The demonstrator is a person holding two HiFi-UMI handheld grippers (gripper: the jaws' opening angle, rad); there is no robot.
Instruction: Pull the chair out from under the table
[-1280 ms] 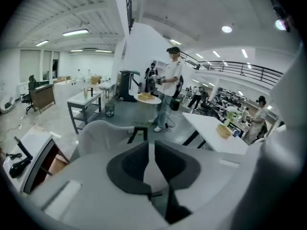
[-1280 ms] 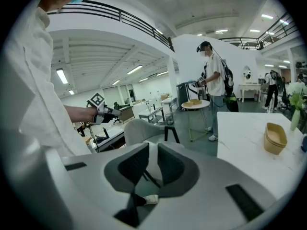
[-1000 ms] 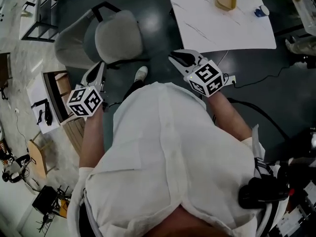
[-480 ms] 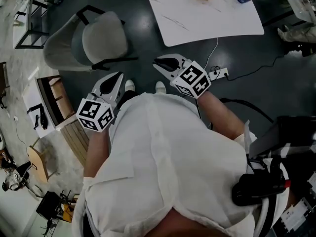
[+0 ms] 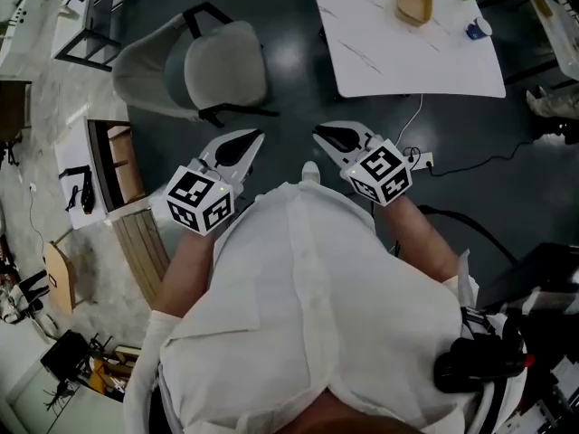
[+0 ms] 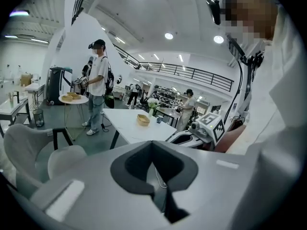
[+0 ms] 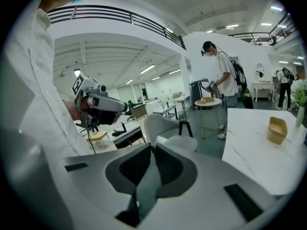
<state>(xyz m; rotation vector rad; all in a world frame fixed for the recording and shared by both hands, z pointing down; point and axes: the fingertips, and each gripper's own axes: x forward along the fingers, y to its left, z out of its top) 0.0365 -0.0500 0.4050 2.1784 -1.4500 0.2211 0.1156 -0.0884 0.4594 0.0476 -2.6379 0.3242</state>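
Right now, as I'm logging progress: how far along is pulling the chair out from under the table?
Looks done: the chair stands on open floor, clear of the table. In hand: nothing; the left gripper and right gripper have jaws shut and empty, apart from the chair. Left: seemingly nothing.
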